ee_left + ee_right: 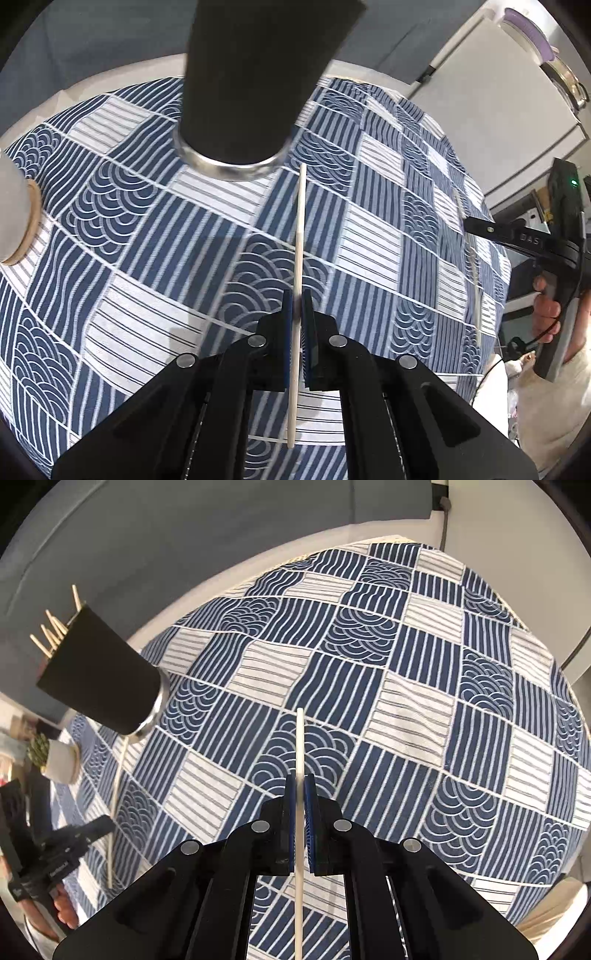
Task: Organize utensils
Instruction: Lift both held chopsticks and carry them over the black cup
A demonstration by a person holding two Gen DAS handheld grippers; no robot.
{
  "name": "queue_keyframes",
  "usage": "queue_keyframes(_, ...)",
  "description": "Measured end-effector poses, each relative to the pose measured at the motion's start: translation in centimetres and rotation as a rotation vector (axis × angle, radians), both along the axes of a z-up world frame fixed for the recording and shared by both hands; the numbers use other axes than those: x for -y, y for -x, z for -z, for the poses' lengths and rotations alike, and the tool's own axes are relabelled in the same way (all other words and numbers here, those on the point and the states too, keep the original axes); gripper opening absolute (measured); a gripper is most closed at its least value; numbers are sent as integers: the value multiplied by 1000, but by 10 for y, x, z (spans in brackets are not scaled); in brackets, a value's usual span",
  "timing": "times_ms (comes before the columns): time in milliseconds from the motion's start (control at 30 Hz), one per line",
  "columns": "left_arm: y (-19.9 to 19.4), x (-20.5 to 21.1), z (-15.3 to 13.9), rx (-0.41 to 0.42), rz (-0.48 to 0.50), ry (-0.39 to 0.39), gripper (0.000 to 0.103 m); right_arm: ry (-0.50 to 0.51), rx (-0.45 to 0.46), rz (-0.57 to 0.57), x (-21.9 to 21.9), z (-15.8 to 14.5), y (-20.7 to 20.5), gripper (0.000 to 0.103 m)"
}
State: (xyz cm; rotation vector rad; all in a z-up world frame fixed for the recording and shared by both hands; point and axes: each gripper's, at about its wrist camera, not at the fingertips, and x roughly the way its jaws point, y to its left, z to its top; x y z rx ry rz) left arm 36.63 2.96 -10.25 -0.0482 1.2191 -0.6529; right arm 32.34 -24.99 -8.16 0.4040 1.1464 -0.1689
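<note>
In the left wrist view my left gripper (297, 299) is shut on a pale wooden chopstick (300, 221), which points away over the blue patterned tablecloth (129, 240). A black cup (236, 92) with a metal base ring stands just beyond its tip. My right gripper (300, 779) is shut on a second chopstick (300, 738). The same cup (99, 679) appears far left in the right wrist view, holding several chopsticks (55, 627). Each gripper also shows in the other's view: the right gripper (476, 229) at the right edge, the left gripper (107, 825) at the lower left, each with its stick.
A white pot with a small green plant (61, 760) stands near the cup at the table's left side. White cabinets (498, 92) stand beyond the right table edge. A hand (546, 310) holds the right gripper's handle. A grey wall lies behind the table.
</note>
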Motion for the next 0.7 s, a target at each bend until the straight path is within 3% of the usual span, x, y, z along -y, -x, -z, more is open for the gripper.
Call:
queue_keyframes(100,4,3,-2,-30,4,11,4,-18,-4,-20,-3,6,-7,5)
queue_keyframes(233,2,1,-21,14,20,7,4,-21,20,-24,-7,-5,-7,5)
queue_keyframes(467,9,-12,-36,22,-1,64,4,-3,80,-28,-7,-27,-4,5)
queue_keyframes(600,15,-33,-49,14,-52,125,4,-5,80,-27,-7,-30,-6,5)
queue_keyframes(700,15,-47,-62,37,-74,130,4,-2,103,-32,-7,-39,-8,5)
